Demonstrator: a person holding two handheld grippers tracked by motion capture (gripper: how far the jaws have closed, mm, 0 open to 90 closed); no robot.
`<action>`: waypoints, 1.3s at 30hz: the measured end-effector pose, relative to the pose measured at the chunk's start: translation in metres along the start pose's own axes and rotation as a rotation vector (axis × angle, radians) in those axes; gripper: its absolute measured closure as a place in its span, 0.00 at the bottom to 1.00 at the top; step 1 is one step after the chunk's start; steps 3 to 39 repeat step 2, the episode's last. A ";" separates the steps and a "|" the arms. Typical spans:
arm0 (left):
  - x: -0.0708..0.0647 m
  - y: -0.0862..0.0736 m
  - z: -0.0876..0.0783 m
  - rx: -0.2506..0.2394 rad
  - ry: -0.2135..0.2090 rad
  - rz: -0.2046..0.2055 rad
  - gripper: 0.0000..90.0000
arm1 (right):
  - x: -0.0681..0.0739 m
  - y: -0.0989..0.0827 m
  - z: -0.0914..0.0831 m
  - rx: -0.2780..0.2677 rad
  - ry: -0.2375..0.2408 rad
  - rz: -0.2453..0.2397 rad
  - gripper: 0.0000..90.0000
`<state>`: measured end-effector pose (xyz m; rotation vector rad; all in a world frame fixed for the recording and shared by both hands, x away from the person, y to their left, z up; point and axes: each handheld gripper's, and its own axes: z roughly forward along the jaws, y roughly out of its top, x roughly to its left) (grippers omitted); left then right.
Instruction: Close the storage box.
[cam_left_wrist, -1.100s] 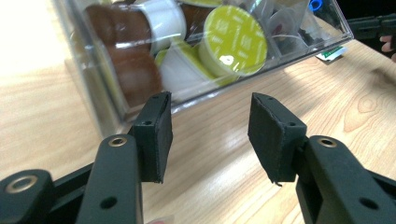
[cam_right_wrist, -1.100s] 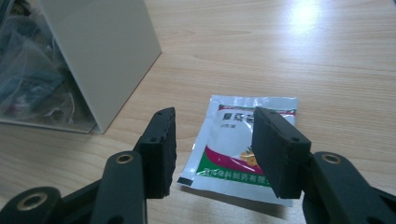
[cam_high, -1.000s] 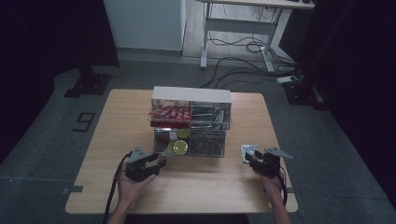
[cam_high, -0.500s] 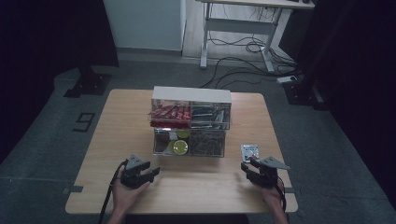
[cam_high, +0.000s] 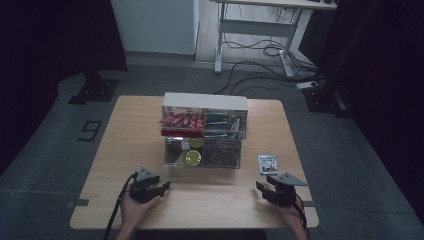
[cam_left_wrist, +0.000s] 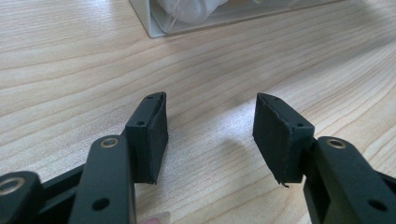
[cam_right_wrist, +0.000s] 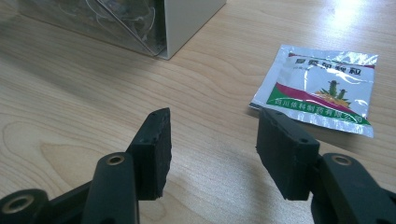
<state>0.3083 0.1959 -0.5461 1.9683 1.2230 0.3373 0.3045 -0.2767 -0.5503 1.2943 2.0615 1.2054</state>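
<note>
A clear two-tier drawer organizer (cam_high: 205, 131) stands mid-table, with red packets in its upper left drawer and a yellow-green round lid in the lower one. A small silver sachet (cam_high: 268, 163) with a red and green label lies flat to the organizer's right. My left gripper (cam_high: 162, 188) rests low over bare wood in front of the organizer's left corner (cam_left_wrist: 154, 25). Its jaws have just been opening and hold nothing (cam_left_wrist: 210, 105). My right gripper (cam_high: 262, 189) sits just short of the sachet (cam_right_wrist: 320, 88). Its jaws have also just been opening, with only wood between them (cam_right_wrist: 212, 119).
The wooden table (cam_high: 130, 135) has bare wood to the left of the organizer and along its near edge. A desk frame (cam_high: 250, 30) and cables stand on the floor behind the table. The organizer's right corner (cam_right_wrist: 187, 23) is close ahead of the right gripper.
Both hands have drawn back a little toward the near table edge and lower. Both pairs of jaws stand slightly wider apart.
</note>
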 end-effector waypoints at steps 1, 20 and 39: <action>0.000 0.000 0.000 0.001 0.001 -0.002 0.50 | 0.000 0.000 0.000 -0.002 0.001 0.002 0.50; 0.000 0.000 0.000 0.002 0.001 -0.005 0.50 | 0.000 0.001 0.000 -0.004 0.003 0.006 0.50; 0.000 0.000 0.000 0.002 0.001 -0.005 0.50 | 0.000 0.001 0.000 -0.004 0.003 0.006 0.50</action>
